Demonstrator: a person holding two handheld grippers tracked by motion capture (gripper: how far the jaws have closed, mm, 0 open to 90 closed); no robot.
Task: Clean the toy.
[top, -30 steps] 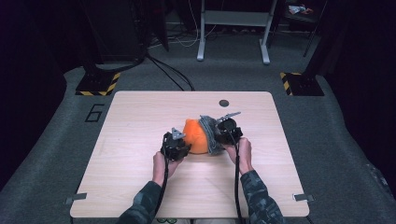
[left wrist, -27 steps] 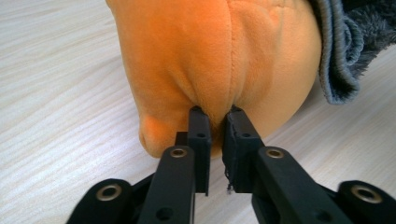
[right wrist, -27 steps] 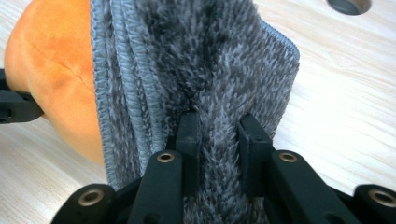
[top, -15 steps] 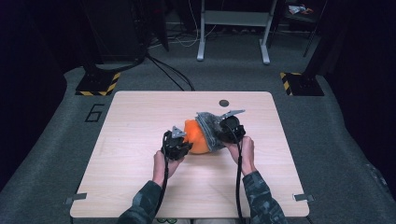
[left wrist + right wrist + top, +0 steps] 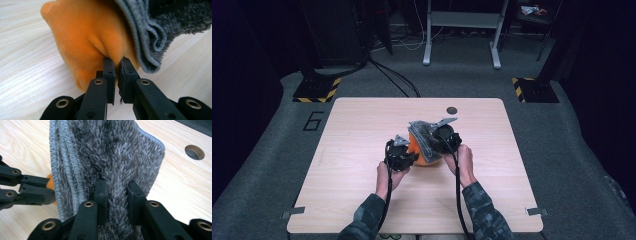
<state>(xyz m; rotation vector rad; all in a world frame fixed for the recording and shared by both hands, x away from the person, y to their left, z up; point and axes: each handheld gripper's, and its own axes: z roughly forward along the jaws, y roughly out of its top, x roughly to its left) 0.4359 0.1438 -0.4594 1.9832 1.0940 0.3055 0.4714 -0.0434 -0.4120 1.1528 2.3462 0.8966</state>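
An orange plush cloth [image 5: 426, 156] lies bunched at the middle of the wooden table [image 5: 362, 130], with a grey shaggy cloth [image 5: 422, 134] draped over its right side. My left gripper [image 5: 116, 62] is shut on a fold of the orange cloth [image 5: 82, 32], close to the grey cloth's hemmed edge [image 5: 150, 35]. My right gripper [image 5: 116, 187] is shut on the grey cloth [image 5: 107, 150] and holds it raised off the table. In the high view the left gripper [image 5: 408, 156] is left of the bundle and the right gripper [image 5: 434, 136] is at its upper right.
A round hole [image 5: 452, 110] sits in the table near its far edge, also seen as the hole [image 5: 194, 152] beyond the grey cloth. Black bases with yellow-striped edges [image 5: 318, 90] stand on the floor past the table, with metal frame legs [image 5: 427, 55] behind.
The right gripper has lifted the grey cloth a little and shifted slightly. The left hand has stayed in place at the orange cloth.
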